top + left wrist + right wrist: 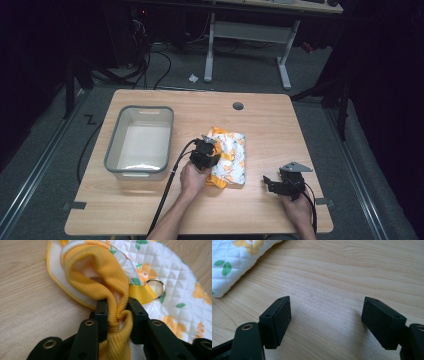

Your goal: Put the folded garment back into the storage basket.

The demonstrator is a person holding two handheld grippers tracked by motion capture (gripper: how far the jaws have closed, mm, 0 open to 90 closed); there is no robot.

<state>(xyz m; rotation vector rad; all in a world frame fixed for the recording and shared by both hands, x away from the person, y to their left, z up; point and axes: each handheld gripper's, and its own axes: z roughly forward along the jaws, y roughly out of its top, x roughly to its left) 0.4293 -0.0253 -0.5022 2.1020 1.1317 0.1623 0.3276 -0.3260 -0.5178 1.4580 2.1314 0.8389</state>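
Left gripper view showed my left gripper [117,315] with jaws clamped on the garment's [160,290] yellow ribbed cuff [100,272] mid-bench, while my right gripper [327,320] sat jaws apart nearby.

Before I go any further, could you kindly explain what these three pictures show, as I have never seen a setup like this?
A person sits at a wooden table and holds a two-jaw tool in each hand. The high view looks down on the table from above; the other two pictures come from small cameras riding on each tool, looking along its black jaws. The left hand-held gripper is shut on the yellow ribbed edge of a quilted cloth item printed with orange flowers; a metal ring hangs from a yellow strap on it. The right hand-held gripper rests open above bare wood, to the right of the cloth, holding nothing. A grey plastic tub stands at the left of the table.
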